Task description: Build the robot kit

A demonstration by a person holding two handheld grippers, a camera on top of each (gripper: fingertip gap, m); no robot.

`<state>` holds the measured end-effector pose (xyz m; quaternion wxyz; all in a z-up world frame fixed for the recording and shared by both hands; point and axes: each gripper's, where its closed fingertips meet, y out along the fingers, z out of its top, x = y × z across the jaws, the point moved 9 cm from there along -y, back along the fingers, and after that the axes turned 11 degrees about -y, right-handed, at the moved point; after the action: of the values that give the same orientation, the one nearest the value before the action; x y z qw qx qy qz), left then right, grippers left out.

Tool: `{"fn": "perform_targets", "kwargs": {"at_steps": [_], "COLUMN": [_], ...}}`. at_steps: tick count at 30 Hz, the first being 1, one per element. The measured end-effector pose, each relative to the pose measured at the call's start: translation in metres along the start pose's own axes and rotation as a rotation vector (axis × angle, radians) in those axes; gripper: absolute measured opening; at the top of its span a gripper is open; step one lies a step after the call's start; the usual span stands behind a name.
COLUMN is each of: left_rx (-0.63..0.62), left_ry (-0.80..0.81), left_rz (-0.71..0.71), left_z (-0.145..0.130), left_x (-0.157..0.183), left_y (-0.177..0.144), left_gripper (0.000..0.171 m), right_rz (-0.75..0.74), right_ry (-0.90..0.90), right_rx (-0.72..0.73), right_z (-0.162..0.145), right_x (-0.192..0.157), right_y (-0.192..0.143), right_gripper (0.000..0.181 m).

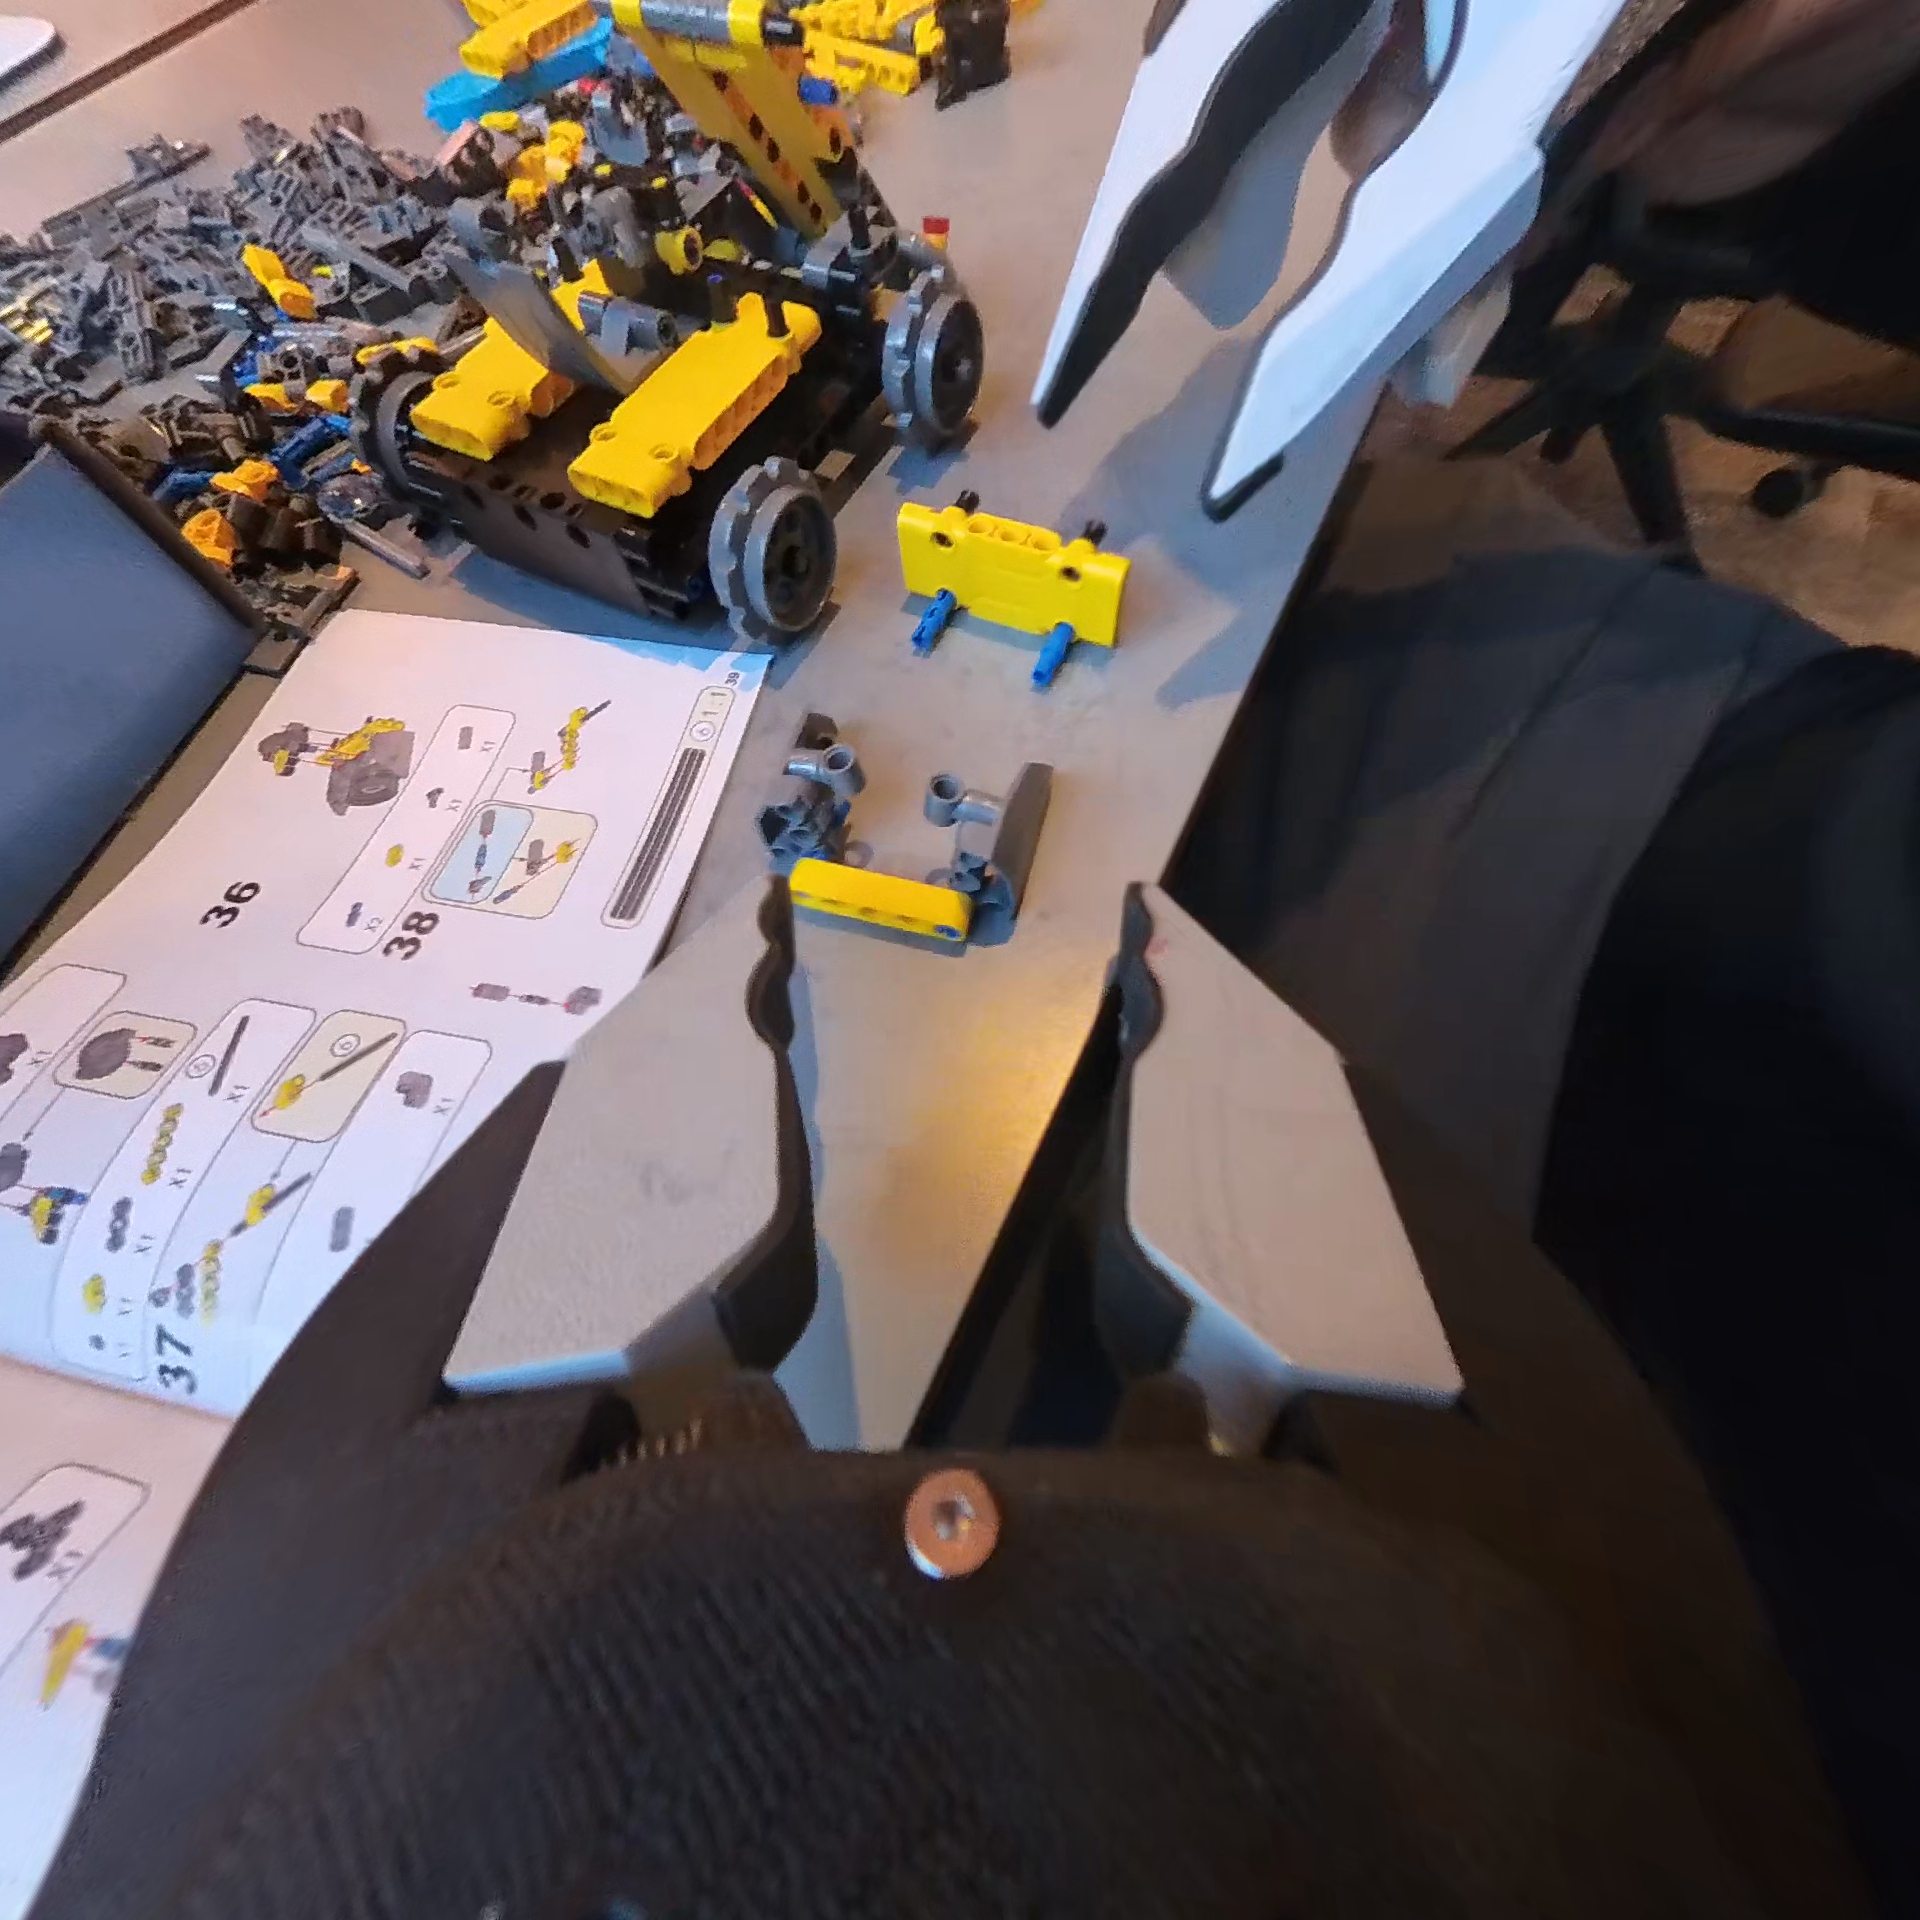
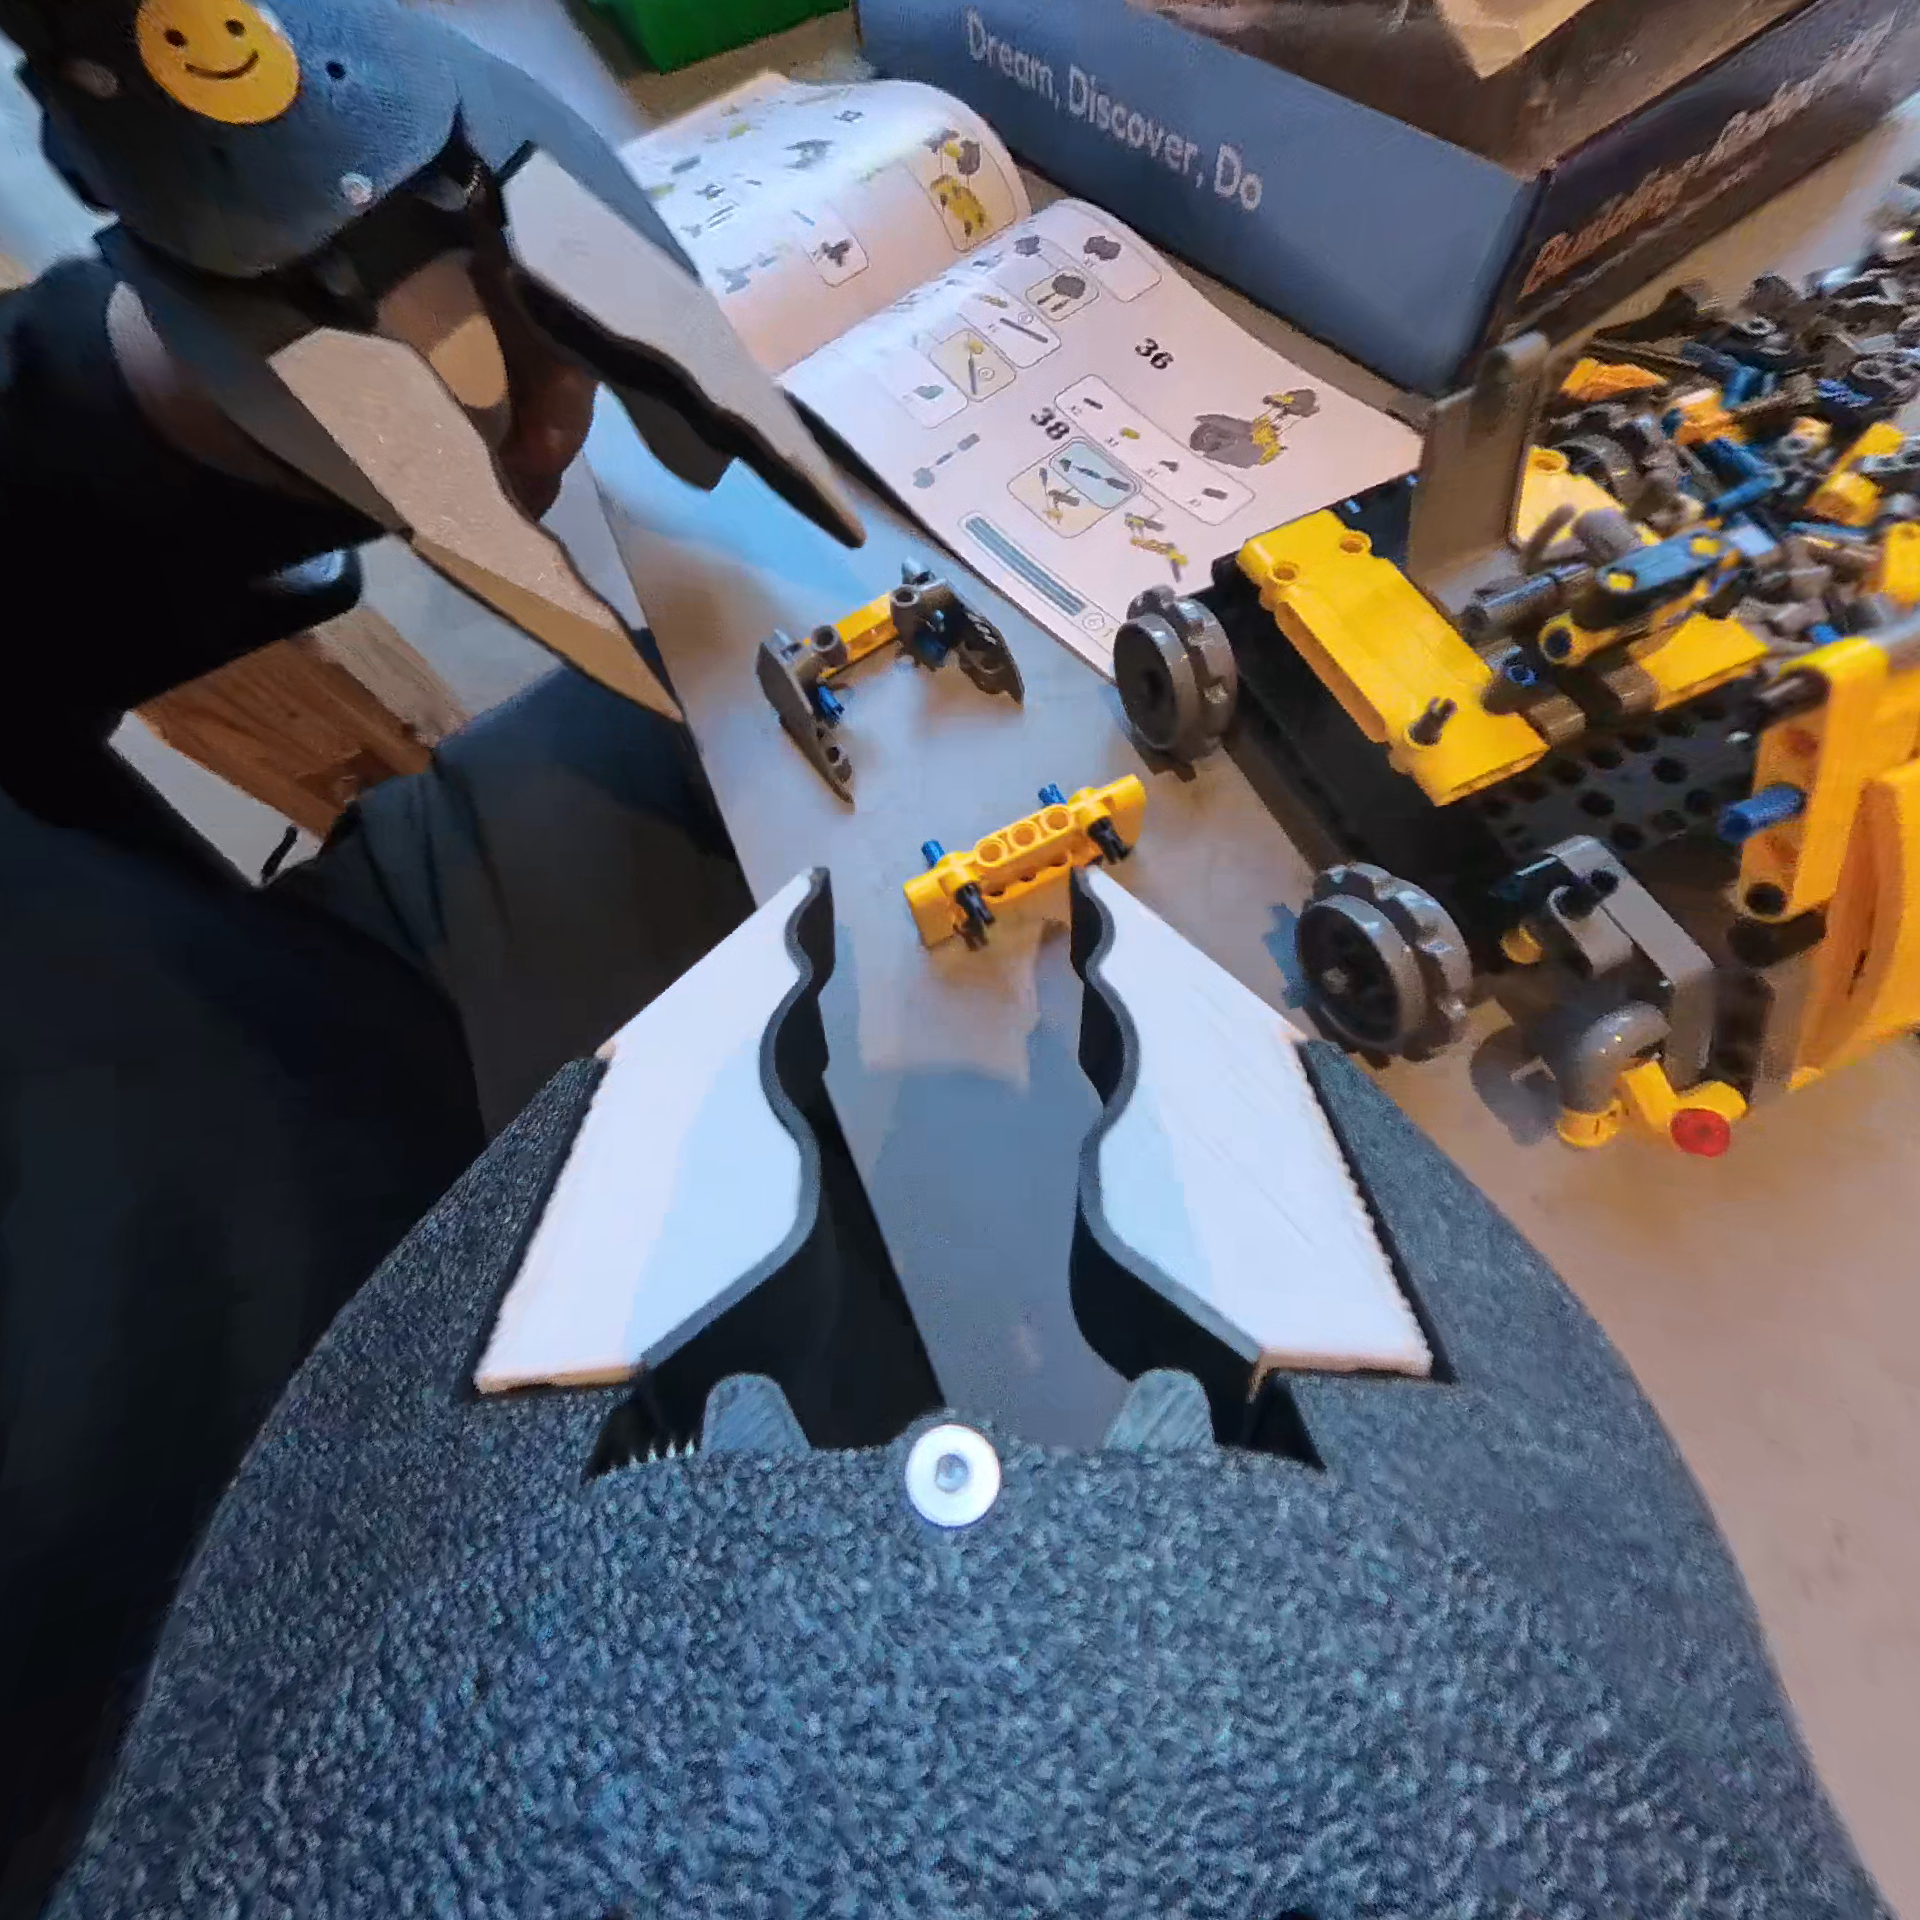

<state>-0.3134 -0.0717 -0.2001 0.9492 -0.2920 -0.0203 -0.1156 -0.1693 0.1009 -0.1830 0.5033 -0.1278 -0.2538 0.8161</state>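
Note:
My left gripper (image 1: 956, 899) is open and empty, just short of a small yellow-and-grey brick sub-assembly (image 1: 914, 847) lying on the grey table. That sub-assembly also shows in the right wrist view (image 2: 883, 665). My right gripper (image 2: 951, 883) is open and empty, its fingertips right at a yellow beam with blue and black pins (image 2: 1023, 857), which also shows in the left wrist view (image 1: 1013, 571). The right gripper appears in the left wrist view (image 1: 1143, 447) above the table edge. The left gripper appears in the right wrist view (image 2: 769, 623).
A partly built yellow-and-black vehicle with grey wheels (image 1: 665, 416) stands beside the parts, also in the right wrist view (image 2: 1507, 748). An open instruction booklet (image 1: 364, 966), a pile of loose bricks (image 1: 187, 312) and a dark box (image 2: 1299, 177) lie around. The table edge (image 1: 1278, 644) runs close by.

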Motion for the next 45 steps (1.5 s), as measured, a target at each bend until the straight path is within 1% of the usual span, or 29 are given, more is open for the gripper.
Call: {"fn": "perform_targets", "kwargs": {"at_steps": [2,5,8,10,14,18,21,24,28,38,43,45], "left_rx": [-0.022,-0.069,-0.098,-0.127,-0.188,-0.186,-0.172,-0.138,-0.130,-0.110,-0.124,-0.132], "left_ry": [0.000,-0.044,-0.049,-0.035,-0.023,-0.041,-0.066,-0.096,-0.064,-0.054,-0.045,-0.067], "left_rz": [0.004,-0.038,-0.082,-0.095,-0.095,-0.102,-0.078,-0.056,-0.002,-0.007,-0.023,-0.004], "left_z": [0.002,0.005,0.008,0.010,0.012,0.014,0.013,0.012,0.012,0.012,0.011,0.011], "left_x": [-0.006,-0.014,-0.014,-0.013,-0.012,-0.014,-0.015,-0.010,-0.004,0.002,0.002,-0.001], "left_y": [0.001,0.006,0.014,0.019,0.029,0.030,0.030,0.032,0.036,0.039,0.037,0.033], "left_gripper": [0.064,0.072,0.072,0.071,0.065,0.060,0.055,0.058,0.058,0.063,0.063,0.066], "right_rz": [0.026,0.042,0.104,0.109,0.103,0.117,0.132,0.139,0.146,0.141,0.123,0.116], "right_ry": [-0.048,-0.126,-0.184,-0.197,-0.226,-0.212,-0.211,-0.238,-0.250,-0.234,-0.234,-0.230], "right_rx": [0.005,-0.009,-0.009,-0.044,-0.057,-0.074,-0.084,-0.083,-0.083,-0.098,-0.094,-0.091], "right_z": [-0.006,-0.007,-0.006,-0.009,-0.007,-0.007,-0.006,-0.005,-0.004,-0.005,-0.005,-0.006], "right_x": [0.007,0.013,0.010,0.011,0.011,0.016,0.016,0.013,0.012,0.014,0.014,0.013], "right_y": [0.002,0.004,0.007,0.012,0.016,0.019,0.023,0.026,0.028,0.030,0.028,0.027], "right_gripper": [0.046,0.046,0.043,0.043,0.043,0.044,0.044,0.037,0.034,0.029,0.028,0.028]}}
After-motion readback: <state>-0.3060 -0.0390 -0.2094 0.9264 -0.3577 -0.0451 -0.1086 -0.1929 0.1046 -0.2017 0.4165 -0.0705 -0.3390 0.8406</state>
